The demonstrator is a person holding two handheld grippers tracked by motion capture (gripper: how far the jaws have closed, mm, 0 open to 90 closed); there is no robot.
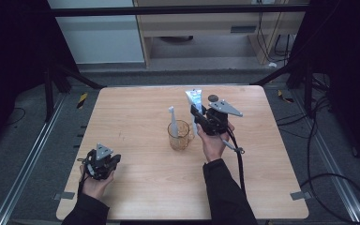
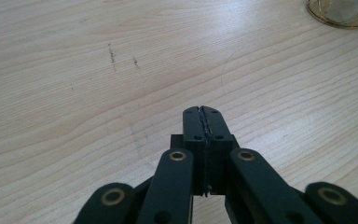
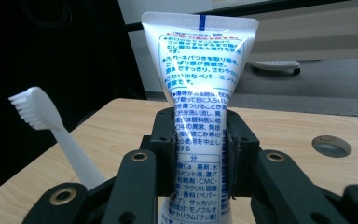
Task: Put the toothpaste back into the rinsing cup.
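A white and blue toothpaste tube (image 1: pixel 194 101) stands upright in my right gripper (image 1: pixel 198 117), just right of a clear amber cup (image 1: pixel 179 136) at the table's middle. In the right gripper view both pads squeeze the tube (image 3: pixel 199 116) at its waist, crimped end up. A white toothbrush (image 1: pixel 172 121) leans in the cup with its bristles up; its head (image 3: pixel 30 108) appears left of the tube. My left gripper (image 1: pixel 104 161) rests low at the front left of the table, its jaws pressed together with nothing between them (image 2: pixel 203 119).
The wooden table (image 1: pixel 136 187) has a round grommet hole (image 1: pixel 213 98) near its far edge, right behind the right gripper. The cup's rim (image 2: pixel 342 14) sits at the top right corner of the left gripper view. A black cable (image 1: pixel 238 161) trails from the right gripper.
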